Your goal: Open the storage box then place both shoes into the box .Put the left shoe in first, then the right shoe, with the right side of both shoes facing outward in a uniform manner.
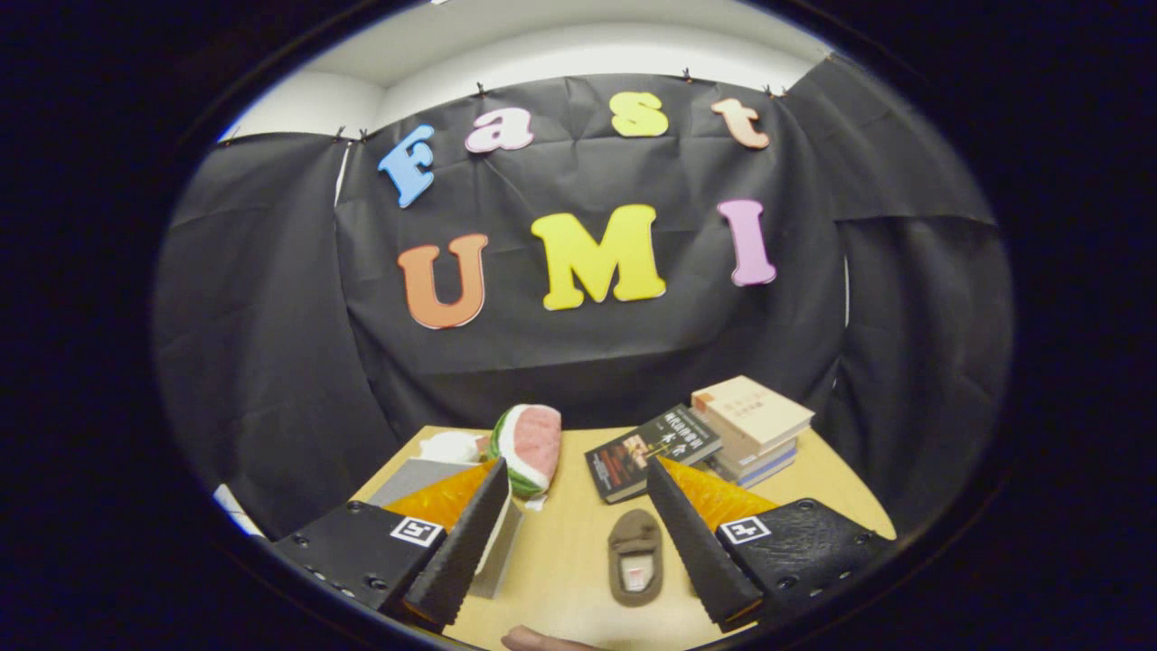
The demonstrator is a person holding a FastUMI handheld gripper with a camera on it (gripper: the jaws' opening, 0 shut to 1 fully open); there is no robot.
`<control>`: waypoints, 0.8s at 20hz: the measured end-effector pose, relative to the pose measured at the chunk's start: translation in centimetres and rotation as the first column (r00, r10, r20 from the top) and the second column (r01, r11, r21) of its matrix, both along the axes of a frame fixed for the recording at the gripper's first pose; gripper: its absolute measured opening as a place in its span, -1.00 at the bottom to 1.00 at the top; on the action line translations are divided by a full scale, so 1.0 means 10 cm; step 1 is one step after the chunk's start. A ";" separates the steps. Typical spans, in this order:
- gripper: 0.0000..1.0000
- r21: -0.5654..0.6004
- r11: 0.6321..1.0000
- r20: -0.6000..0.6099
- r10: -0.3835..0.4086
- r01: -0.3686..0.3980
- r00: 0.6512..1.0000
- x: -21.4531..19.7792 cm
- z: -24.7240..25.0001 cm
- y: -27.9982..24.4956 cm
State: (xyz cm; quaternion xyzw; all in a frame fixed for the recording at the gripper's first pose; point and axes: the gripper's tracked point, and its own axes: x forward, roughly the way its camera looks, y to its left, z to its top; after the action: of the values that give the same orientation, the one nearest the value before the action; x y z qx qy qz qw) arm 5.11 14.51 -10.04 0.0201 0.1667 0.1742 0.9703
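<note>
Above a wooden table (560,579), the gripper (578,524) hovers with fingers spread wide, gripping nothing. One brown shoe (634,556) lies between them on bare tabletop. Three books (750,420) sit beyond, a grey box (425,475) and watermelon plush (529,445) alongside.

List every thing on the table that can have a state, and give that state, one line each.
gripper: open, fingers apart above the table, holding nothing
brown shoe: flat on the table between the fingers, opening up
storage box: behind the left finger, lid state unclear
dark book: closed
stacked books: closed
</note>
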 end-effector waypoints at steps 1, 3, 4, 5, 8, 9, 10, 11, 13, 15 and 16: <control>0.90 -0.003 1.000 -0.034 0.013 -0.013 0.999 0.07 -0.14 0.10; 0.90 0.009 0.997 -0.097 0.077 -0.076 0.992 0.19 -0.37 0.35; 0.91 0.010 0.994 -0.131 0.111 -0.110 0.985 0.24 -0.48 0.46; 0.91 0.014 0.990 -0.164 0.143 -0.143 0.976 0.30 -0.63 0.55; 0.91 0.065 0.964 -0.266 0.267 -0.259 0.926 0.41 -1.00 0.83; 0.91 0.093 0.953 -0.301 0.304 -0.289 0.904 0.43 -1.14 0.93; 0.92 0.119 0.944 -0.327 0.331 -0.309 0.885 0.48 -1.26 1.00; 0.91 0.148 0.935 -0.361 0.354 -0.321 0.863 0.51 -1.37 1.05; 0.91 0.235 0.913 -0.443 0.407 -0.335 0.799 0.58 -1.62 1.18; 0.91 0.314 0.893 -0.516 0.446 -0.323 0.731 0.65 -1.85 1.28; 0.91 0.337 0.888 -0.547 0.455 -0.313 0.703 0.68 -1.96 1.30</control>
State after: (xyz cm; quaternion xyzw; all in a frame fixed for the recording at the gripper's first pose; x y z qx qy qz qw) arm 11.95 27.54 -29.66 0.1462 0.4517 0.3747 0.7964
